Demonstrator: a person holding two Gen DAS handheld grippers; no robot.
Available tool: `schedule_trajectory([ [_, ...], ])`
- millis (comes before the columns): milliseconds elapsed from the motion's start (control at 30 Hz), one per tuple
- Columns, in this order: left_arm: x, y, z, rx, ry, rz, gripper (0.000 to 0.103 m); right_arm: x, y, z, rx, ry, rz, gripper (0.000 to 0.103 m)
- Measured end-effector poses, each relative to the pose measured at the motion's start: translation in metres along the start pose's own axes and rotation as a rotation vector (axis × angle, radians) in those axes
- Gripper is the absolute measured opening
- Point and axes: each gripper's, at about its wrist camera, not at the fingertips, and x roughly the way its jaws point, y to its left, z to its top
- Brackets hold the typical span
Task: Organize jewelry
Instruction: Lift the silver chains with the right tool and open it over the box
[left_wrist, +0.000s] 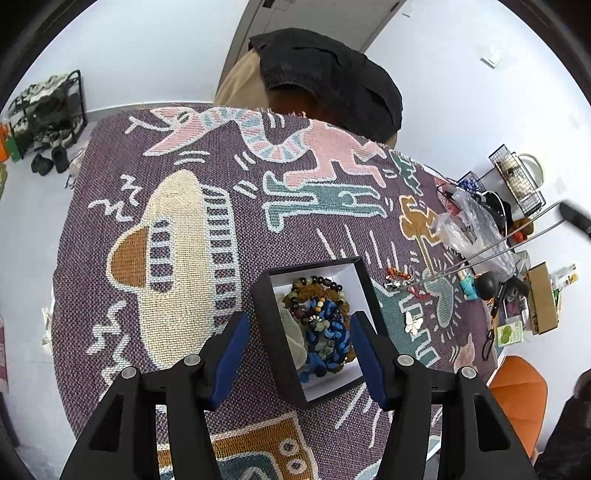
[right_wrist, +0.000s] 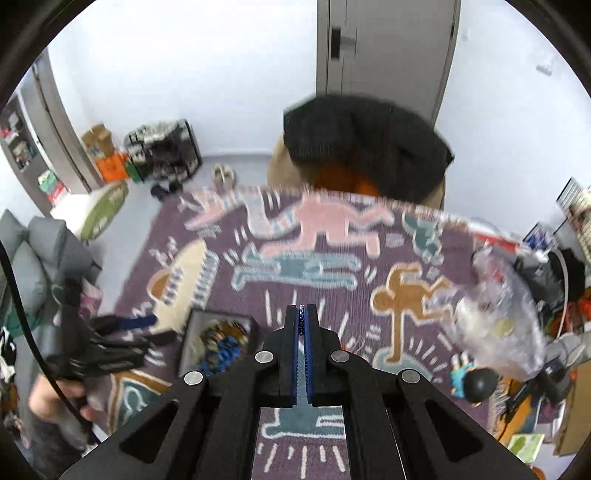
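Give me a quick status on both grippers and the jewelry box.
Left gripper open, straddling open jewelry box. Right gripper shut. Butterfly piece loose on cloth. Nothing blocking.

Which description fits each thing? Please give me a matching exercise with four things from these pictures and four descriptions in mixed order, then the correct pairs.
Things:
1. black box
2. white butterfly piece
3. left gripper
4. right gripper

Descriptions:
A. lies alone on the patterned cloth, outside the box
B. jaws apart, one finger on each side of the box
C. holds a pile of bead bracelets
D. jaws closed together, above the cloth

Pairs: 1-C, 2-A, 3-B, 4-D
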Motion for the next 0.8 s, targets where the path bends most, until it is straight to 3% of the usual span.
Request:
schedule_trajectory([
  [300,-0.016,0.008,-0.004,-0.015,-0.025,-0.005,0.059,-0.098,0.017,0.037,0.0,-0.198,-0.008,0.004],
  [800,-0.026,0.024,-0.012,-0.028,-0.044,0.008,0.059,-0.179,0.071,0.077,-0.039,-0.349,0.022,0.004],
])
